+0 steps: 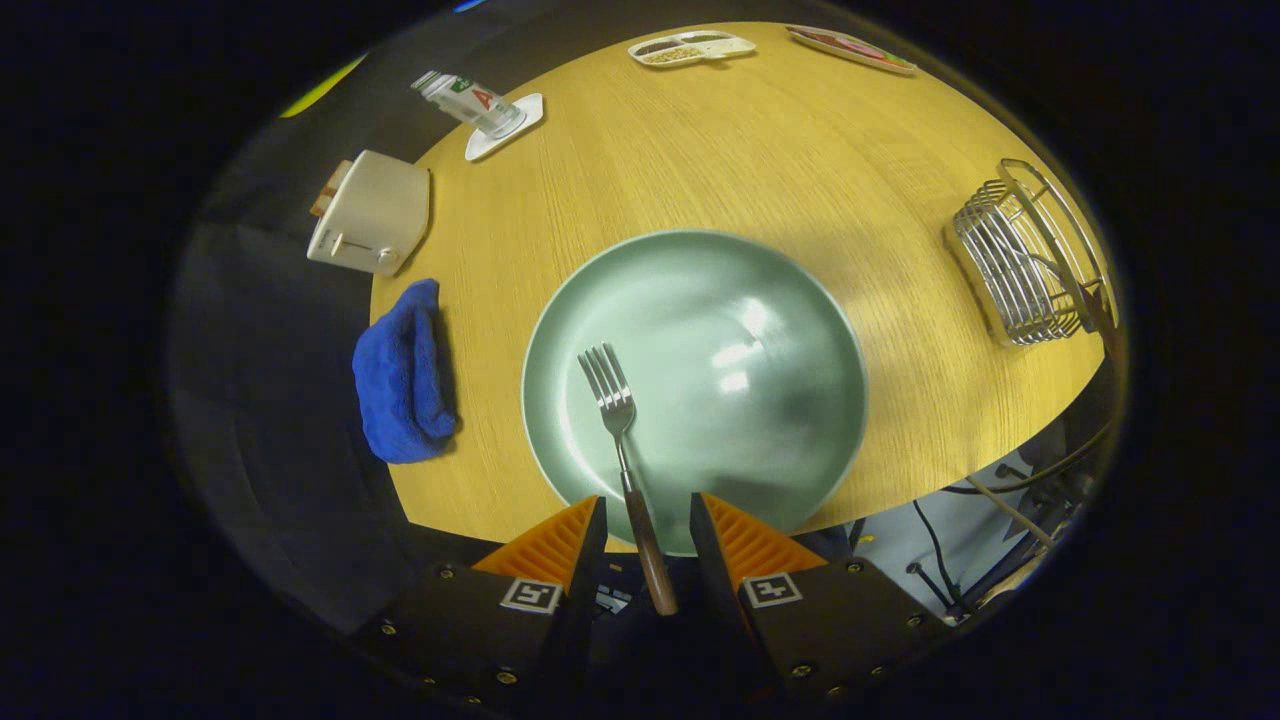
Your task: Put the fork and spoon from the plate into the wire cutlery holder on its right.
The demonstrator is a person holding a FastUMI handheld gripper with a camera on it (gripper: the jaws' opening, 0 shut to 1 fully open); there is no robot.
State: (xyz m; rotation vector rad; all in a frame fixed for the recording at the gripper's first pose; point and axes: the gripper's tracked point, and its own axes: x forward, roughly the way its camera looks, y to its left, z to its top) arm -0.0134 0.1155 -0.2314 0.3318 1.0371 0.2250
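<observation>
Wooden round tabletop (720, 150), light oak grain, carries everything here. Pale green round ceramic plate (695, 385) sits just ahead of the gripper (647, 525), its near rim reaching the fingertips. Metal fork with a brown wooden handle (622, 450) lies on the plate's left half, tines pointing away from the gripper, handle running back over the near rim and into the gap between the two fingers. Gripper fingers are spread, one on each side of the handle; there is a visible gap on both sides, so neither pad is pressing on it. Handle end sits between the finger bases, slightly closer to the right finger. Can't make out a spoon on the plate from this angle. Silver wire cutlery holder (1030, 255) stands to the right of the plate, well apart from it, near the table edge; contents unclear, the wires blur together. Left of the plate: crumpled blue cloth (402, 375) at the table edge, and beyond it a cream toaster (368, 212). Further back, a clear bottle lying tilted on a white square coaster (482, 105), a white divided snack tray (690, 47), and a flat dish with red and green on it (850, 47) at the far edge.
</observation>
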